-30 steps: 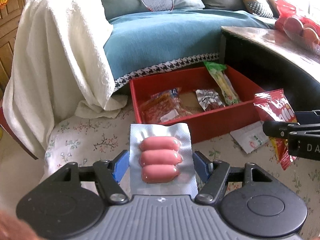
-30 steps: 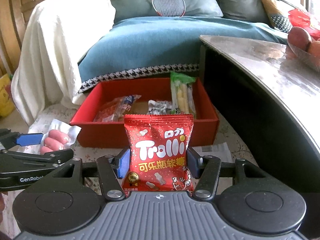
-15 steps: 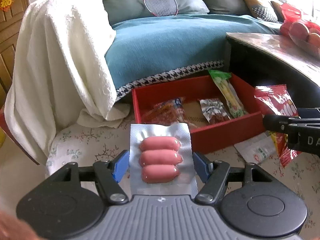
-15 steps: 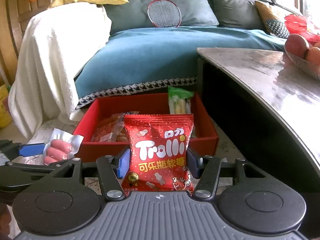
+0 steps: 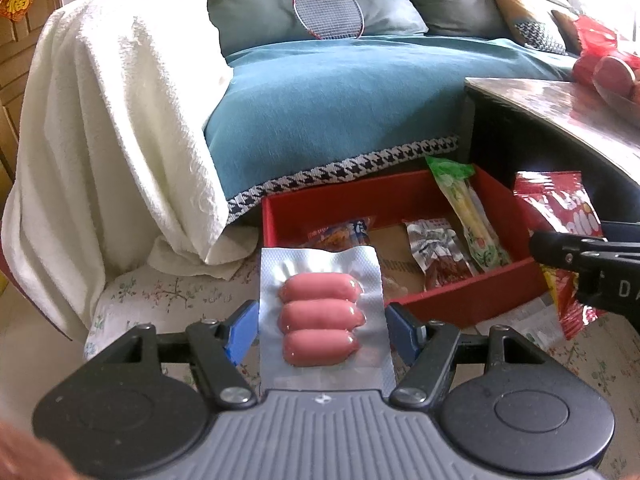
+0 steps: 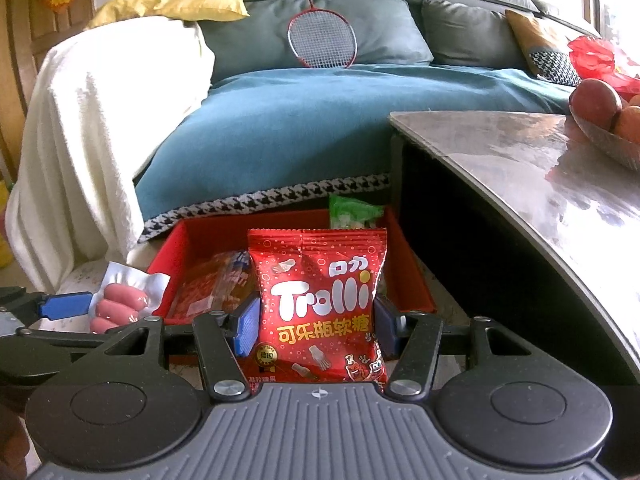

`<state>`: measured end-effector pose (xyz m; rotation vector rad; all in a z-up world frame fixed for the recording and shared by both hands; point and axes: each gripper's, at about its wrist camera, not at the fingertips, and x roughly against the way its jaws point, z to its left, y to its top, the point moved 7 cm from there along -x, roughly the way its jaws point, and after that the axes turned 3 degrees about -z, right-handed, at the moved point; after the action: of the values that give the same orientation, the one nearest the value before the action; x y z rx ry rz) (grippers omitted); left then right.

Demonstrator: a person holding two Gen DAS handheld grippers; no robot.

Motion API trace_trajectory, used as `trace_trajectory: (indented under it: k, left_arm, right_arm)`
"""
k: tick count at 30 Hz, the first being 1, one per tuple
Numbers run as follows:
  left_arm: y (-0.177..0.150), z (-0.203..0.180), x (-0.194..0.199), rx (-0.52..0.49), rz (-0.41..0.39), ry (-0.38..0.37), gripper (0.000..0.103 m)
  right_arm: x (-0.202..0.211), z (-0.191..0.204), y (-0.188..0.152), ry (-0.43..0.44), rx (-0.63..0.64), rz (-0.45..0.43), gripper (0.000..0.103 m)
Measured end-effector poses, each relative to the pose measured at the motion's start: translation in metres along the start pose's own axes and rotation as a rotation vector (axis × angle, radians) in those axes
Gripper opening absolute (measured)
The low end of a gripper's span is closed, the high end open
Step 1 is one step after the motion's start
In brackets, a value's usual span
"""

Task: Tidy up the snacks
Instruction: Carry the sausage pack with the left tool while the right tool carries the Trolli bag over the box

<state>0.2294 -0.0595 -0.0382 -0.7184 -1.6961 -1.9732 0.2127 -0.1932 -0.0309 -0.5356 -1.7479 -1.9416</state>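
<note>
Left gripper [image 5: 322,322] pinches a sausage pack [image 5: 320,316]; right gripper [image 6: 316,322] pinches a Trolli bag [image 6: 318,304]. Each should clear the red box's [image 6: 416,280] near wall before releasing.

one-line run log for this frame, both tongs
left tongs: shut on sausage pack | right tongs: shut on gummy bag | red box: ahead, holds snacks | neither pack boxed yet
</note>
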Motion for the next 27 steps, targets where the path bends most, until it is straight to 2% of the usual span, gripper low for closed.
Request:
trace_trajectory:
  k: [27]
  left_arm:
    - [0.022,0.010,-0.039,0.049,0.008,0.025,0.062]
  right_arm:
    - [-0.039,0.001,0.027,-0.003,-0.012,-0.029,0.065]
